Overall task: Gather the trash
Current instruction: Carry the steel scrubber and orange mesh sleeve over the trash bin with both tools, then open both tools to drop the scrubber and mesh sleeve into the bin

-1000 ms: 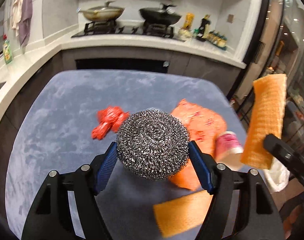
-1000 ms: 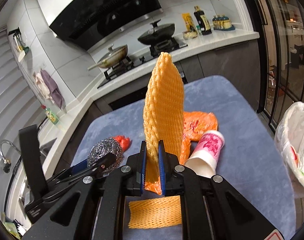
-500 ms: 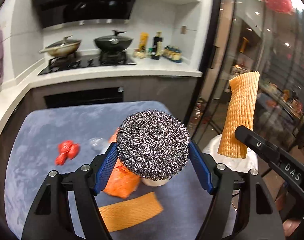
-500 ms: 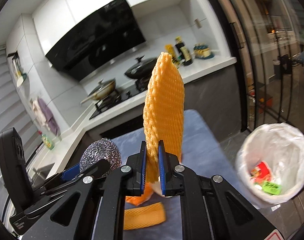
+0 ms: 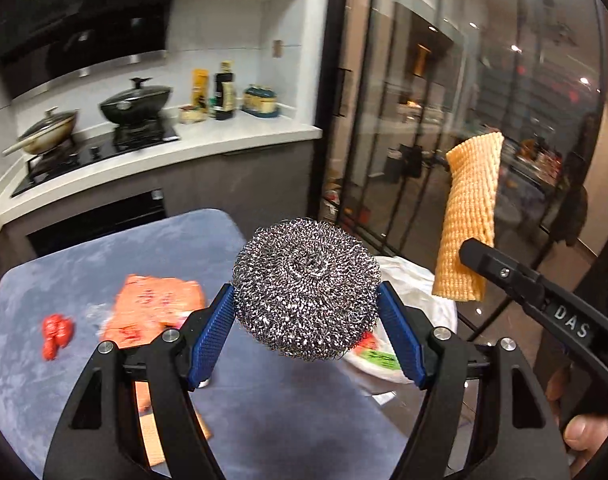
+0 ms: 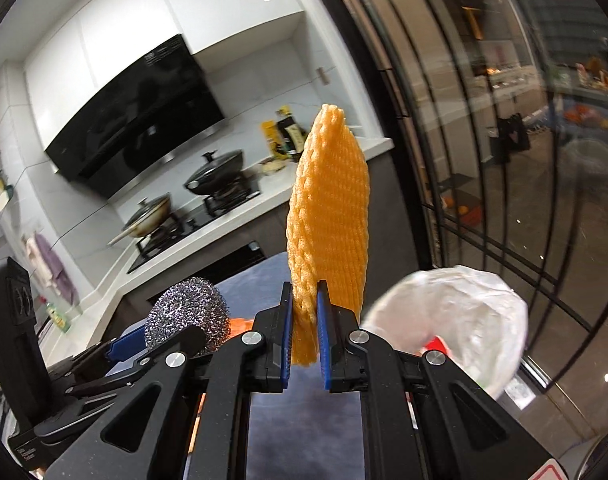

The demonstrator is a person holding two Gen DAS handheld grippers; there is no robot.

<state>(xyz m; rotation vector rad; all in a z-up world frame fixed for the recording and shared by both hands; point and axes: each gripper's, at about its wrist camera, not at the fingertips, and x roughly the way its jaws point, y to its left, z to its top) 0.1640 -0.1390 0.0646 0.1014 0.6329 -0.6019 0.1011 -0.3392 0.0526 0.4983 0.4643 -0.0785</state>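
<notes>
Left wrist view: left gripper [image 5: 307, 328] holds the round steel-wool scouring ball [image 5: 307, 289], its blue ribbed fingers [image 5: 212, 335] set wide and pressing its flanks. White-bag-lined trash bin [image 5: 419, 292] sits just behind the ball at 3 o'clock, off the edge of the blue-grey suede-look worktop [image 5: 104, 248]. To drop well, I'd carry the ball fully over the bin mouth before opening; it's springy, the wire can snag the ribbed pads, so open wide and give it a moment. Left on the worktop: crumpled orange plastic wrapper [image 5: 152, 308] at 9 o'clock, small red crinkled wrapper [image 5: 56, 334] further left. The right tool shows at 3 o'clock, carrying an orange foam net.

Right wrist view: right gripper [image 6: 304, 330] pinches the orange foam mesh fruit sleeve [image 6: 327, 220] near its lower end, fingers nearly together, sleeve standing upright. It's soft, light and flat, so probably drifts on release; lower it close to the liner first. Bin at 4 o'clock, bag thin, glossy, wrinkled, red scrap inside. Steel ball at 9 o'clock.
</notes>
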